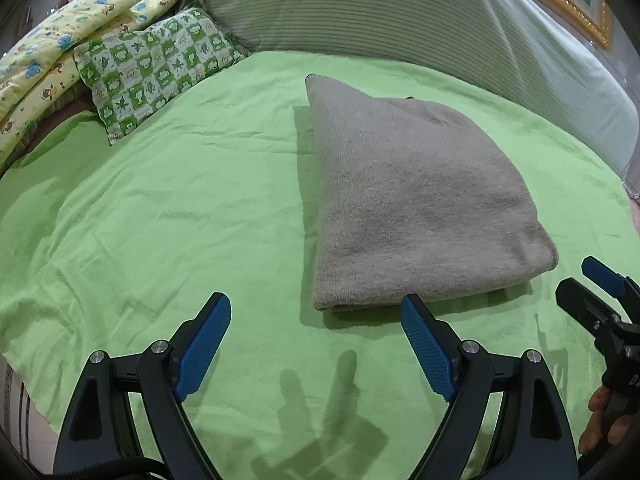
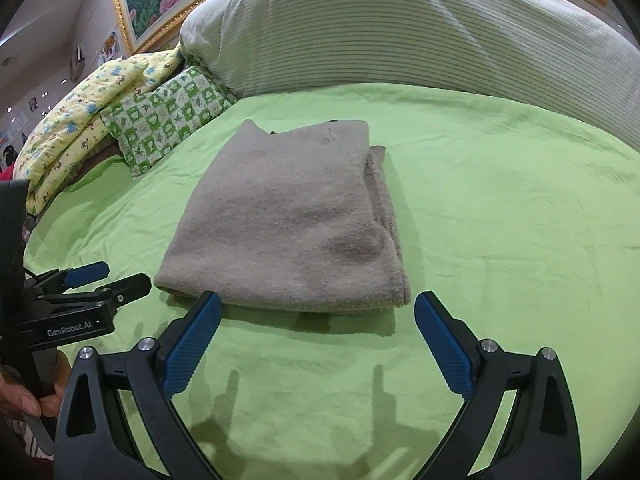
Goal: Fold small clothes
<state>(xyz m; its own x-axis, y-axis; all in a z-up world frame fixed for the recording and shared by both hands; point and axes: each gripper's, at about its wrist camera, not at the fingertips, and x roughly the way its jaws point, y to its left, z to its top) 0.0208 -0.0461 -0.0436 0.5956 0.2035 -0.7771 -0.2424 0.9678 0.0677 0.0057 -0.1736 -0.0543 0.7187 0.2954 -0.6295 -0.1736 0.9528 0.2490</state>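
Observation:
A grey knitted garment (image 1: 412, 200) lies folded in a thick rectangle on the green sheet (image 1: 168, 208); it also shows in the right wrist view (image 2: 292, 220). My left gripper (image 1: 316, 308) is open and empty, just short of the garment's near left corner. My right gripper (image 2: 318, 304) is open and empty, its jaws standing wide before the garment's near edge. The right gripper also shows at the right edge of the left wrist view (image 1: 592, 284), and the left gripper at the left of the right wrist view (image 2: 108, 278).
A large striped grey pillow (image 1: 380, 12) lies along the back of the bed. A green-and-white patterned cushion (image 1: 152, 68) and a yellow printed quilt (image 1: 44, 64) sit at the back left. A gold picture frame (image 2: 124, 8) hangs behind.

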